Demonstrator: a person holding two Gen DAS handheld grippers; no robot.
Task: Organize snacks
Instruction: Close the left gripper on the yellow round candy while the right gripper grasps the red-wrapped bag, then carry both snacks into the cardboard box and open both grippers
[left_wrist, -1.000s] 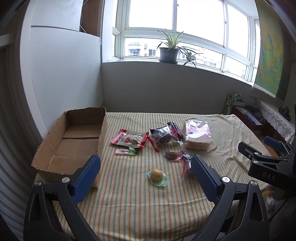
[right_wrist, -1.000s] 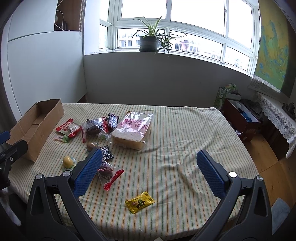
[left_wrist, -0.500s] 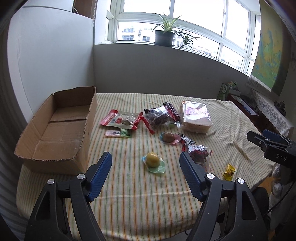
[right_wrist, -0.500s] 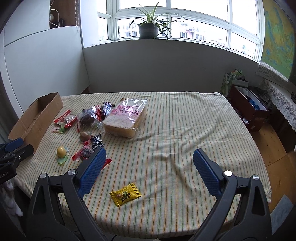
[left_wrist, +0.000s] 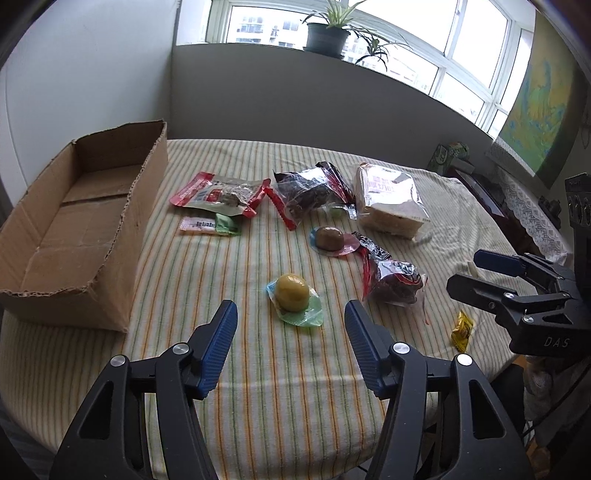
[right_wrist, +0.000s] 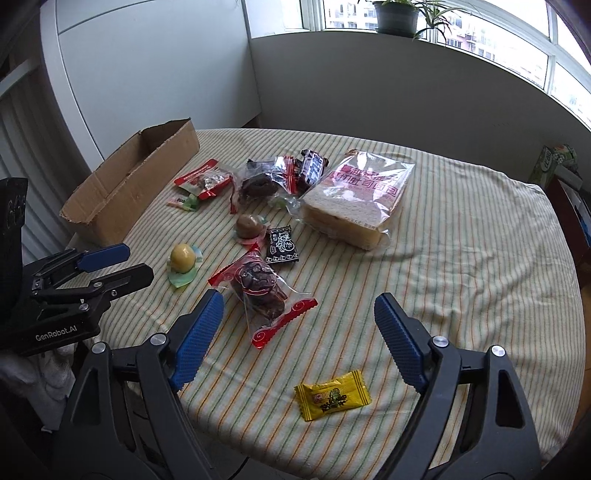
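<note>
Now the left gripper (left_wrist: 291, 325) lines up on the yellow jelly cup (left_wrist: 292, 292) at centre frame, its jaws just narrowing yet clear of it, nothing gripped. Lower right, the right gripper (right_wrist: 298, 309) has been closing too, holding nothing. One cardboard box (left_wrist: 77, 225) waits at left; two jelly cups, one bread bag (left_wrist: 388, 201).

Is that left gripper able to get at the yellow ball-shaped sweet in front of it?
Probably yes. The left gripper is open, its jaws just narrowing, nothing between them; the yellow sweet lies alone just ahead on bare tablecloth.
</note>
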